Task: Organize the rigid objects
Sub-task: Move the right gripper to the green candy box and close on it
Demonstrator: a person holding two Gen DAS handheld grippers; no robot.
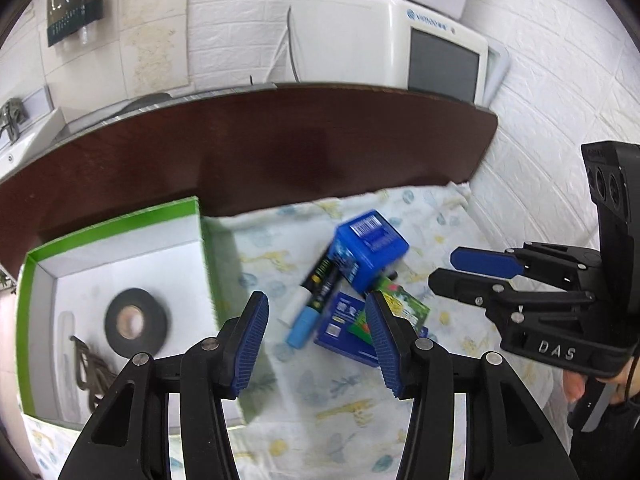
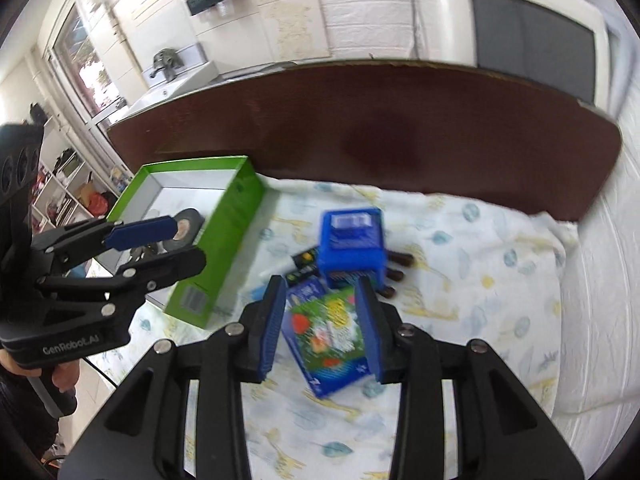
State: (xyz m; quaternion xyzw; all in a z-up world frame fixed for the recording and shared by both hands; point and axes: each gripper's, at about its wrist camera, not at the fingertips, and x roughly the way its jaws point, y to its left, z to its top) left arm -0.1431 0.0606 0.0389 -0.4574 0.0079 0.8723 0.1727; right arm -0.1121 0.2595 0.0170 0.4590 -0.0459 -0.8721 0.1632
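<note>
We held both the left gripper [image 1: 316, 320] and right gripper [image 2: 320, 320] released above the blue cube box [image 2: 352, 244], empty.

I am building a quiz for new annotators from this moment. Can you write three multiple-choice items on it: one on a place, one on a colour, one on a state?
1. Where does the black tape roll lie?
A. inside the green box
B. on the patterned cloth
C. on top of the blue cube box

2. What colour are the pads on both tongs?
A. red
B. blue
C. white

3. What state are the right tongs in?
A. shut on the marker
B. shut on nothing
C. open, holding nothing

Answers:
1. A, the roll sits on the box's white floor in the left wrist view.
2. B, the ribbed pads of the right tongs and the left tongs are blue.
3. C, the fingers stand apart above the flat picture box, gripping nothing.
</note>
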